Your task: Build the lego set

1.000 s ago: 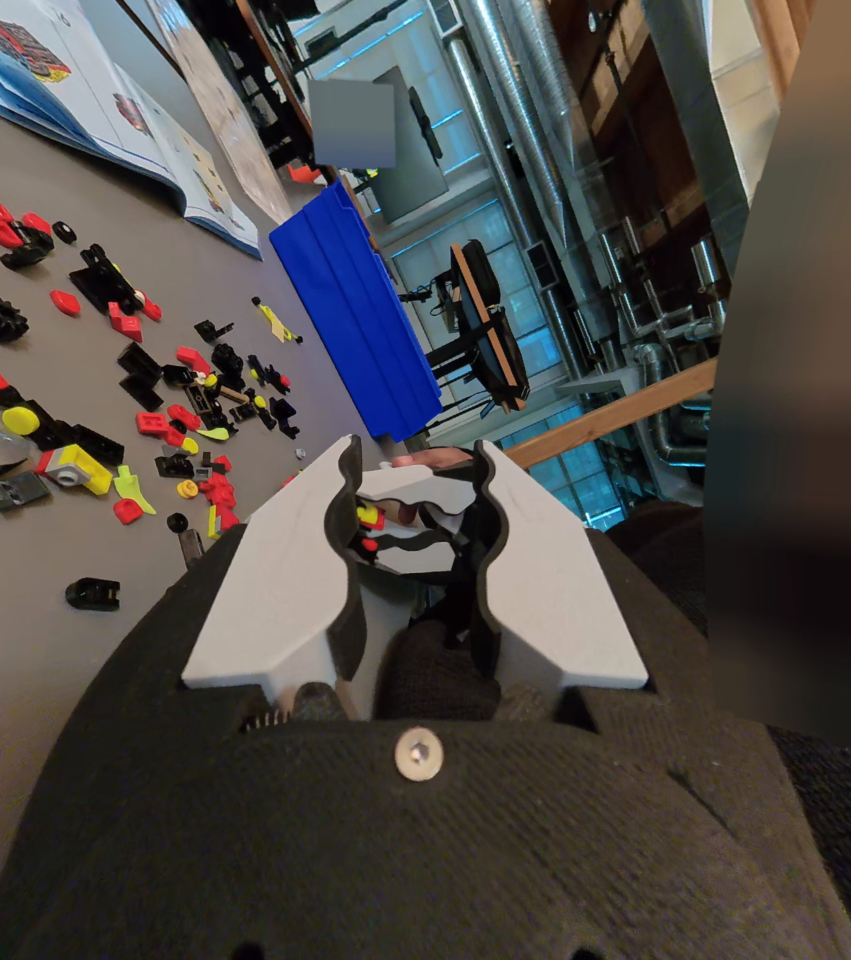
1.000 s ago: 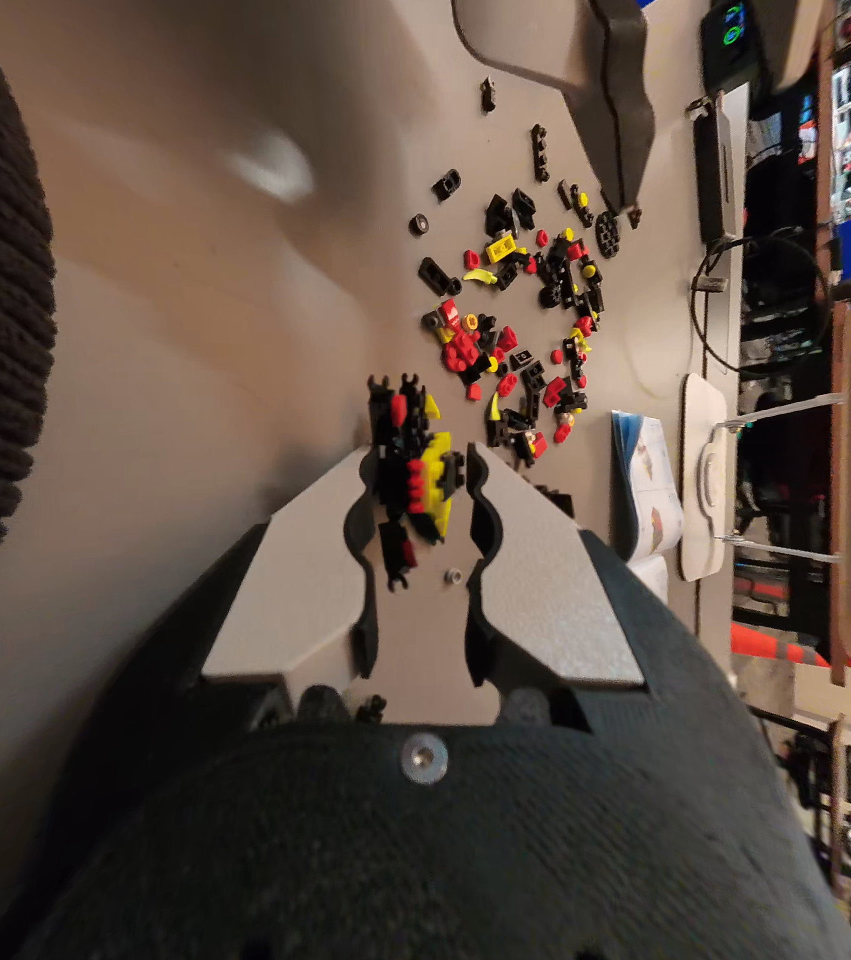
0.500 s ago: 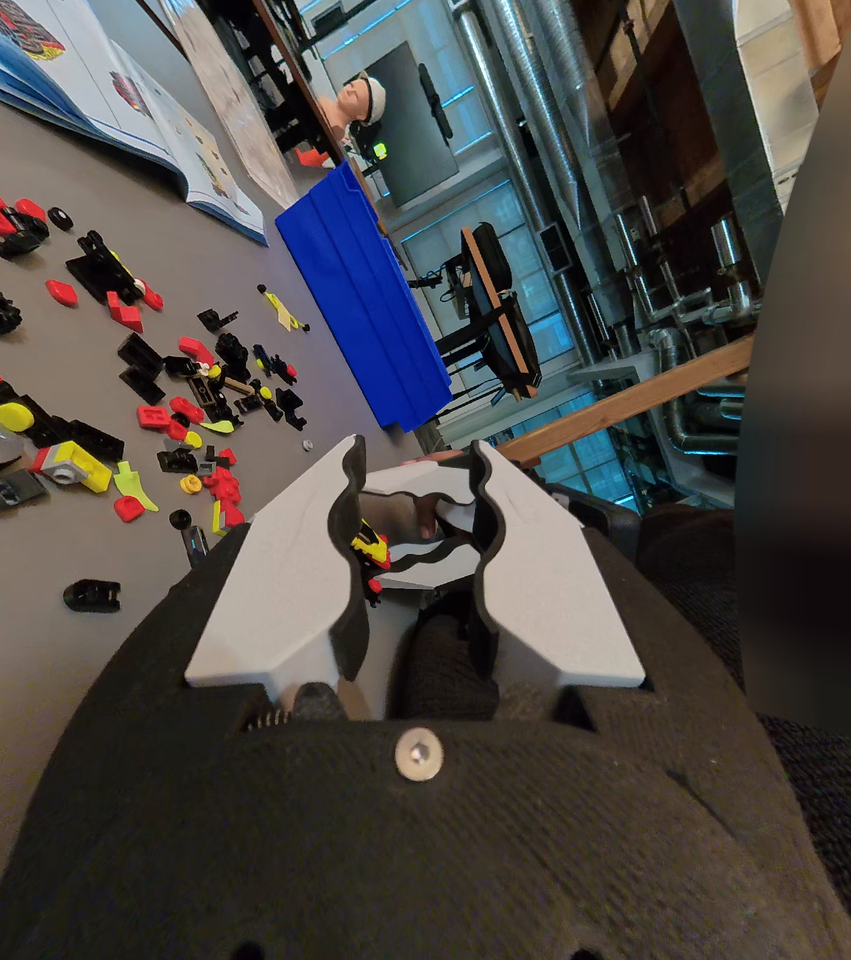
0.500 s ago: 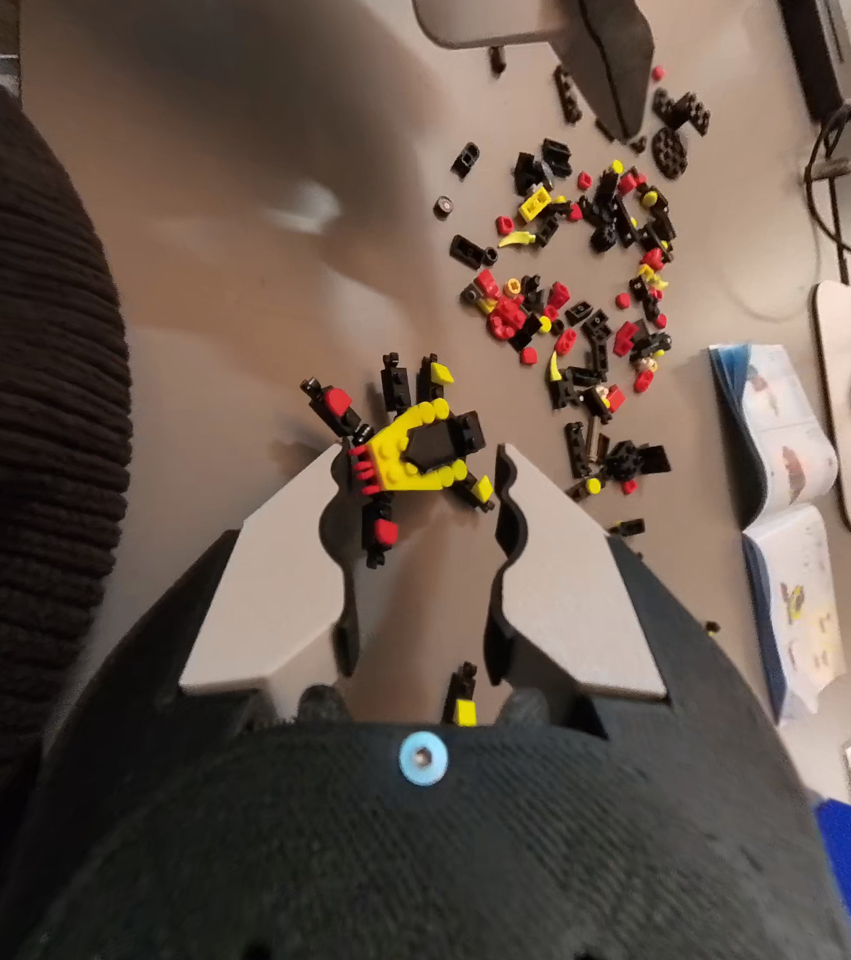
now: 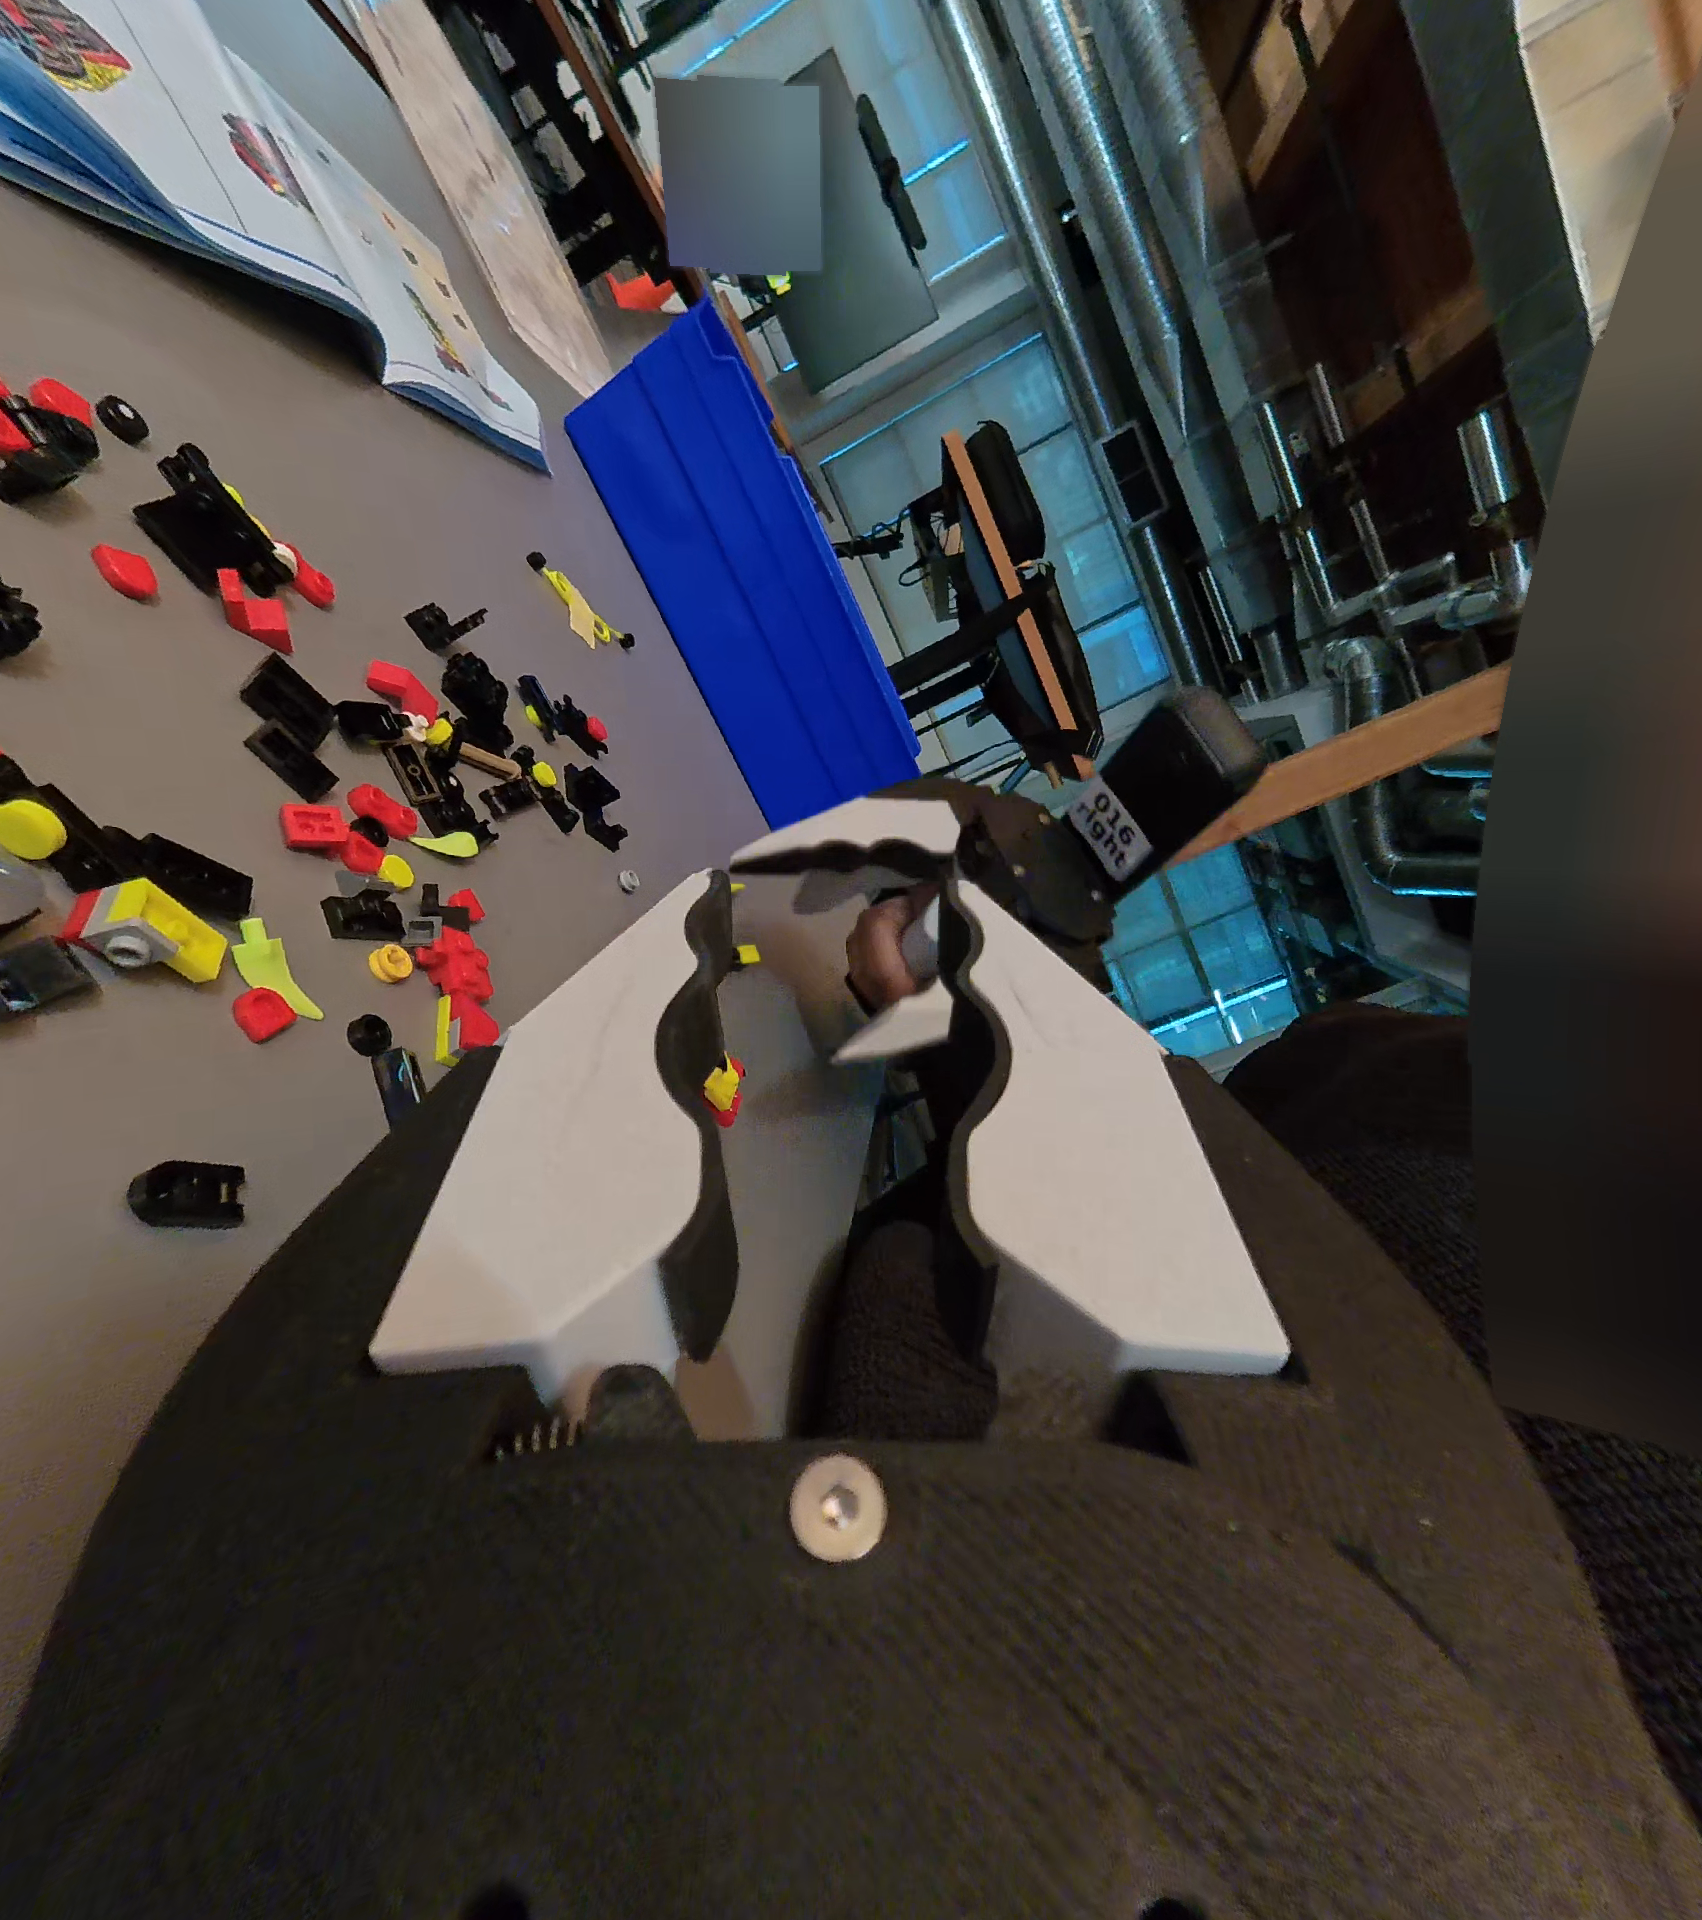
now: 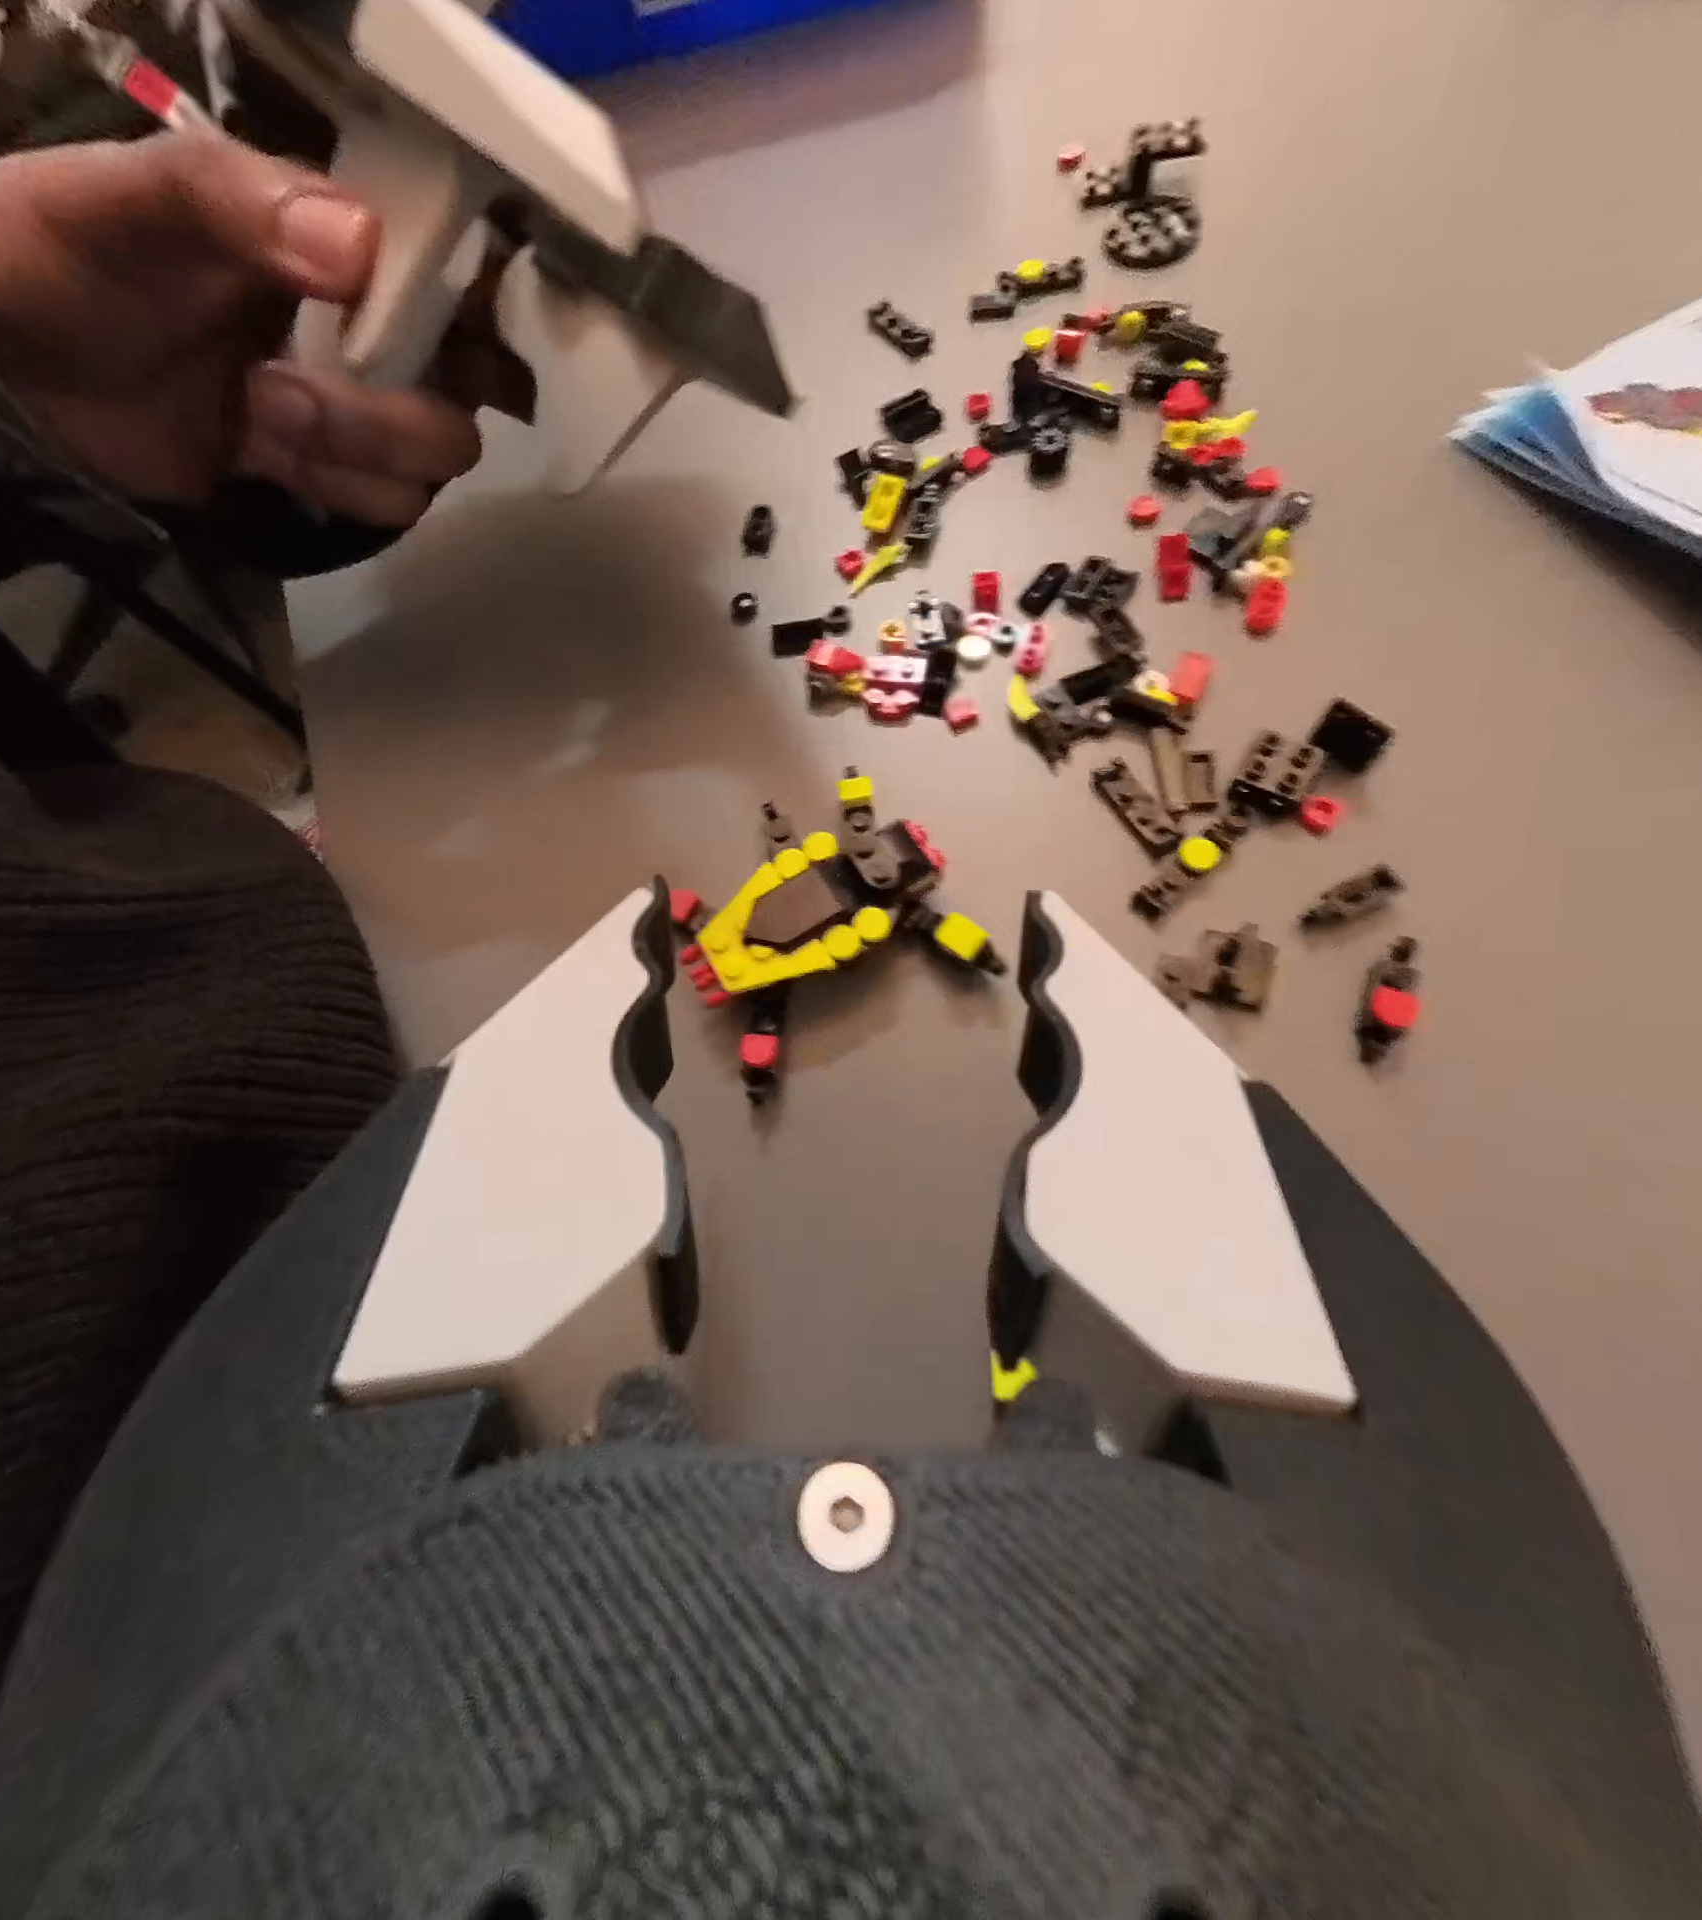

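Note:
A part-built model (image 6: 805,925) in yellow, black and red lies flat on the grey table (image 6: 535,644). My right gripper (image 6: 844,906) is open wide and empty, with its fingertips on either side of the model's near end. A hand (image 6: 151,312) holds my left gripper (image 6: 722,364) above the table at the upper left. In the left wrist view my left gripper (image 5: 826,894) is open and empty. A yellow and red bit of the model (image 5: 722,1086) peeks out beside its left finger. The right gripper's fingers (image 5: 857,826) show beyond it.
Several loose red, yellow and black pieces (image 6: 1086,540) are scattered beyond the model, and also show in the left wrist view (image 5: 390,810). An open instruction booklet (image 6: 1678,436) (image 5: 234,177) lies past them. A blue bin (image 5: 743,582) stands at the table's far side. A dark sleeve (image 6: 99,1039) is on the left. Tip to tip, the grippers are about 10 centimetres apart.
My right gripper opened and let go of the model, which now lies flat on the table. The right view swung round, and the hand with the left gripper came into it.

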Demonstrator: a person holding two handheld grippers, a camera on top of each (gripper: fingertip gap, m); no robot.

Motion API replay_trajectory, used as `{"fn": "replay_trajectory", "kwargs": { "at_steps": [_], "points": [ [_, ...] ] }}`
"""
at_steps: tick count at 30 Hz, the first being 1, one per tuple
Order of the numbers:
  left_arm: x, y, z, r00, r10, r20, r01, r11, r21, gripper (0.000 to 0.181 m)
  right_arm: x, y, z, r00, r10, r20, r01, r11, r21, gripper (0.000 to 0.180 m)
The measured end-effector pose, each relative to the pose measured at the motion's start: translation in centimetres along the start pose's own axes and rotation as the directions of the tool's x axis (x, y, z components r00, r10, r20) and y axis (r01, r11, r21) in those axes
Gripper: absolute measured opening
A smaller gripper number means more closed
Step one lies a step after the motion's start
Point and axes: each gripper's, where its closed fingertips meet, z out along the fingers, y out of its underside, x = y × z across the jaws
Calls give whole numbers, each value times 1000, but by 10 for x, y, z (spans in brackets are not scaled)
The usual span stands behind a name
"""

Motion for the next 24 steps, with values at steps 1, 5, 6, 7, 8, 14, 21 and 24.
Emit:
{"fn": "replay_trajectory", "kwargs": {
  "at_steps": [1, 5, 6, 7, 8, 14, 21, 24],
  "points": [
    [0, 1, 0, 1000, 0, -1, 0, 1000, -3, 37, 6, 2, -2, 1000, 23, -5, -23, 1000, 2, 66],
    [0, 3, 2, 1000, 3, 1, -3, 1000, -14, 37, 30, 0, -13, 997, 70, -45, -68, 997, 31, 66],
    [0, 3, 3, 1000, 5, 2, -5, 1000, -15, 37, 39, -4, -18, 994, 72, -76, -68, 996, 52, 64],
    [0, 3, 3, 1000, 10, 6, -10, 1000, -17, 37, 50, -7, -22, 991, 77, -112, -70, 995, 68, 62],
    [0, 4, 4, 1000, 14, 9, -14, 1000, -20, 37, 63, -10, -27, 984, 91, -151, -79, 994, 81, 61],
    [2, 6, 6, 1000, 7, -5, -7, 999, -39, 37, 166, -40, -47, 870, 313, -381, -214, 936, 281, 60],
    [7, 5, -1, 996, -66, -64, 65, 998, -27, 37, 278, -6, -42, 547, 426, -721, -396, 890, 225, 76],
    [4, -9, -13, 996, -69, -64, 72, 997, 38, 36, 279, 1, -41, 514, 478, -713, -453, 857, 248, 87]
  ]
}}
